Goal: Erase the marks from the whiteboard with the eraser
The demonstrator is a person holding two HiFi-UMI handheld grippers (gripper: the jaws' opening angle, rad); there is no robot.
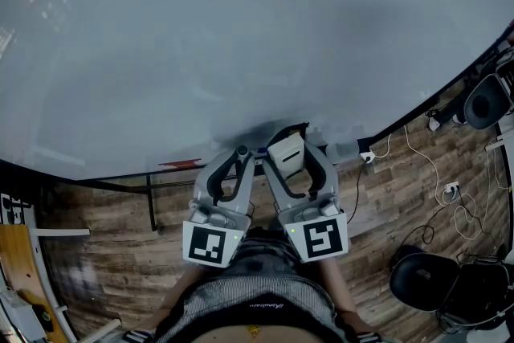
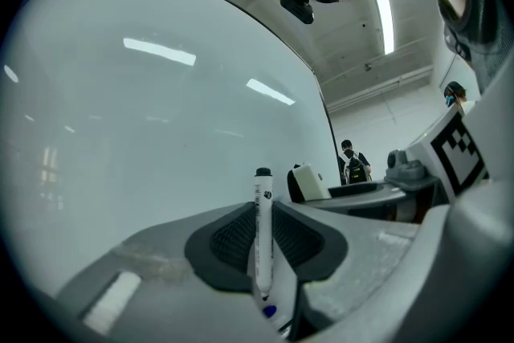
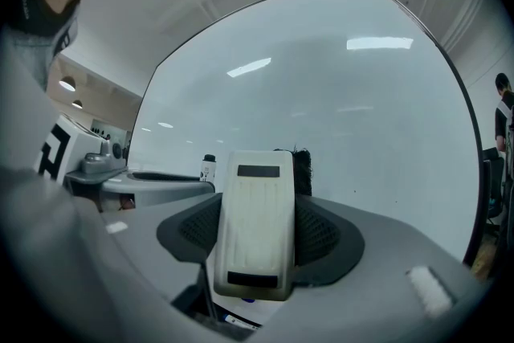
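The whiteboard (image 1: 241,36) fills the upper head view and looks blank, with no marks that I can make out. My right gripper (image 1: 291,153) is shut on a white eraser (image 3: 257,225) whose black felt edge points toward the board. My left gripper (image 1: 240,155) is shut on a white marker (image 2: 263,237) with a black end, held upright between the pads. Both grippers sit side by side just below the board's lower edge, near the middle. The eraser (image 1: 287,149) sits at the board's bottom edge in the head view; contact is unclear.
A wood floor (image 1: 104,253) lies below the board. Black stand bars (image 1: 150,201) run under its left part. Cables and a power strip (image 1: 450,193) lie at right, with a black chair base (image 1: 426,281). People stand in the distance (image 2: 352,161).
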